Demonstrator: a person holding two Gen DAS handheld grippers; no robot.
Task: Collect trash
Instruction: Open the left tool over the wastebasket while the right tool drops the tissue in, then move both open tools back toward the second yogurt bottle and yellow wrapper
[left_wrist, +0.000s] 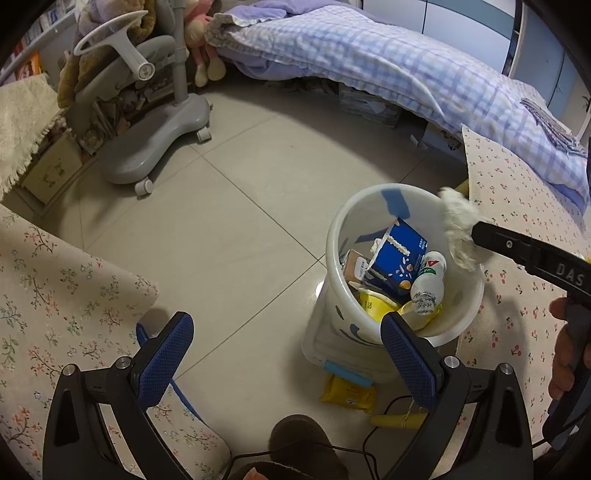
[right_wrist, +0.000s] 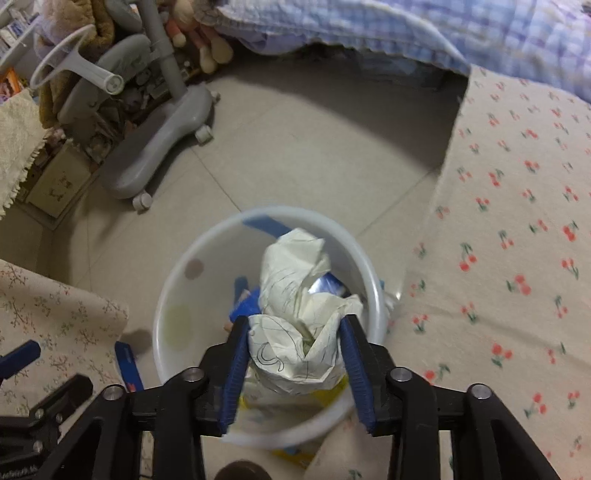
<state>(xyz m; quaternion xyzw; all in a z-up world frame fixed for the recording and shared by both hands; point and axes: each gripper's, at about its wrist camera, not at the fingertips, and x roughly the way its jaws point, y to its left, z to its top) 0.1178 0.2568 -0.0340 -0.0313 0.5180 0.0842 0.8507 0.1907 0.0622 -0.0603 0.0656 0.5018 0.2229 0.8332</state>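
A white plastic bin (left_wrist: 354, 206) stands on the tiled floor holding a blue carton (left_wrist: 397, 258), a white bottle (left_wrist: 428, 284) and a yellow wrapper (left_wrist: 376, 306). My right gripper (right_wrist: 295, 321) hangs directly over the bin (right_wrist: 207, 236) with a crumpled, scribbled-on sheet of paper (right_wrist: 295, 280) between its blue pads, touching both. In the left wrist view the same paper wad (left_wrist: 458, 229) sticks out from the right gripper's black finger (left_wrist: 517, 251) above the bin's right rim. My left gripper (left_wrist: 286, 321) is wide open and empty, just left of the bin.
A yellow packet (left_wrist: 347, 393) lies on the floor at the bin's foot. A grey wheeled chair base (left_wrist: 155, 147) stands at the back left, a checked quilt (left_wrist: 369, 55) behind. Floral cloth (left_wrist: 55, 295) lies left, cherry-print cloth (right_wrist: 517, 258) right. A brown slipper (left_wrist: 306, 443) is below.
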